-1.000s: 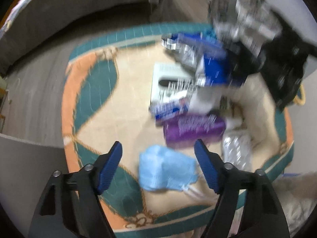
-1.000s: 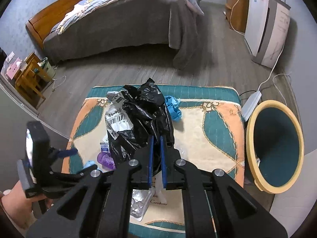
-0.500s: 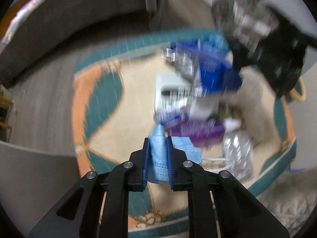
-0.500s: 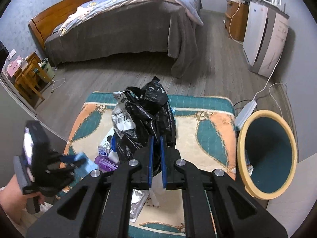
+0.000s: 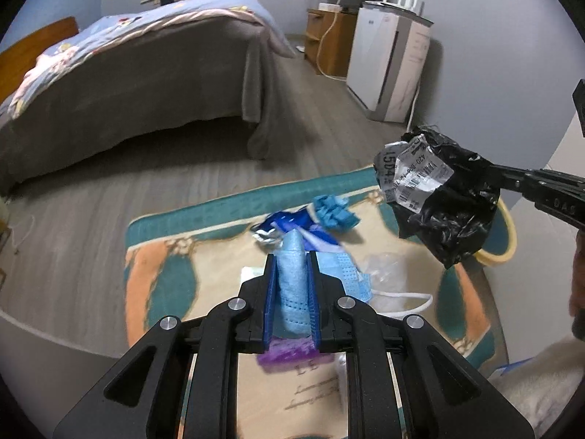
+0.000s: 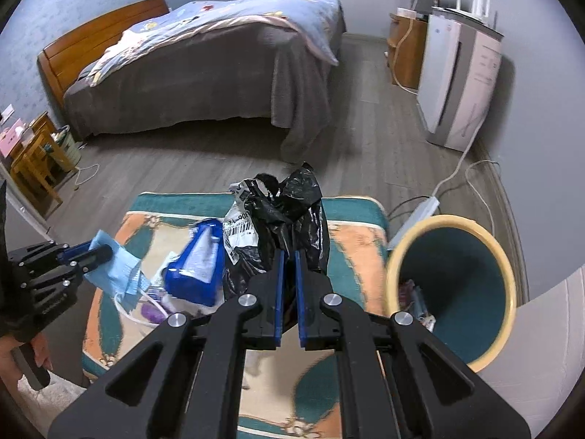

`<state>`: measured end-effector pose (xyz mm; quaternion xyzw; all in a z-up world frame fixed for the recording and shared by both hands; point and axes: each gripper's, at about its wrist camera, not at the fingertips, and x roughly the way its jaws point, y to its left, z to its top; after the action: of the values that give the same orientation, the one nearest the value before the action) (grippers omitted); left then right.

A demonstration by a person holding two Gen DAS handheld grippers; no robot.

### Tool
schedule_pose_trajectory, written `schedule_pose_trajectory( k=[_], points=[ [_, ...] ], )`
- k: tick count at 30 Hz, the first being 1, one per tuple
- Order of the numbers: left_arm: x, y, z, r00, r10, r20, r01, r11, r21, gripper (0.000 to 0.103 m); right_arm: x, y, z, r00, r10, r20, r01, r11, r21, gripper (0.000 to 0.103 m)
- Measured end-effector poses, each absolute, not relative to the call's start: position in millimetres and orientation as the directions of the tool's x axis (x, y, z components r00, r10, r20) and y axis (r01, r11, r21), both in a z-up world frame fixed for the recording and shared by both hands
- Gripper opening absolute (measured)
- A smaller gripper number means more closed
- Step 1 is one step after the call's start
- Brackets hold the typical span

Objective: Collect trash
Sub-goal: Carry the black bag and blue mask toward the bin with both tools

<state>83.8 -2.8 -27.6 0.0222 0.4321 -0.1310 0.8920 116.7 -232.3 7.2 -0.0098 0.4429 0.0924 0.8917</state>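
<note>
My left gripper (image 5: pixel 291 256) is shut on a light blue face mask (image 5: pixel 292 285), lifted above the patterned rug (image 5: pixel 161 274); its white ear loop (image 5: pixel 406 301) dangles. The right wrist view shows this gripper (image 6: pixel 100 250) at the left with the mask (image 6: pixel 117 269) hanging from it. My right gripper (image 6: pixel 289 252) is shut on a crumpled black plastic bag (image 6: pixel 292 216) bearing a white barcode label (image 6: pixel 239 228), held in the air left of a yellow-rimmed bin (image 6: pixel 453 289). The bag (image 5: pixel 449 201) also hangs at the right of the left wrist view.
More trash lies on the rug: a blue packet (image 6: pixel 201 259), a blue crumpled glove (image 5: pixel 334 210), a purple wrapper (image 5: pixel 289 353), clear plastic (image 5: pixel 384 270). A bed (image 6: pixel 204 62) stands behind, a white appliance (image 6: pixel 460 84) and power strip (image 6: pixel 420 210) to the right. A hand (image 6: pixel 36 351) holds the left gripper.
My left gripper closed on the blue mask and lifted it off the rug, tilting upward. My right gripper carried the black bag a little toward the bin.
</note>
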Motion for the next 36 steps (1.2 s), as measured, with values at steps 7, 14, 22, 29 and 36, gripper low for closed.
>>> schedule_pose_trajectory(
  k=[7, 14, 22, 29, 36],
  points=[
    [94.0, -27.8, -20.7, 0.62, -0.238, -0.747, 0.288, 0.955, -0.064, 0.017, 118.0, -271.1, 5.8, 0.597, 0.132, -0.791, -0.12, 0.99, 0.075, 0.005],
    [96.8, -52.6, -17.1, 0.632, -0.255, -0.731, 0.305, 0.95, -0.068, 0.017, 116.8, -312.6, 7.8, 0.614, 0.109, -0.782, -0.061, 0.994, 0.091, 0.005],
    [98.2, -85.8, -22.0, 0.618, -0.274, -0.737, 0.341, 0.938, -0.063, 0.017, 113.2, -367.8, 14.2, 0.642, 0.055, -0.765, 0.019, 0.996, 0.087, 0.005],
    [98.7, -115.1, -26.6, 0.605, -0.295, -0.739, 0.376, 0.924, -0.061, 0.017, 117.5, -391.9, 9.3, 0.639, 0.036, -0.769, 0.057, 0.994, 0.094, 0.005],
    [102.3, -154.3, -28.9, 0.593, -0.3, -0.747, 0.427, 0.904, -0.024, 0.017, 121.6, -404.0, 1.6, 0.623, 0.056, -0.78, 0.071, 0.989, 0.128, 0.005]
  ],
)
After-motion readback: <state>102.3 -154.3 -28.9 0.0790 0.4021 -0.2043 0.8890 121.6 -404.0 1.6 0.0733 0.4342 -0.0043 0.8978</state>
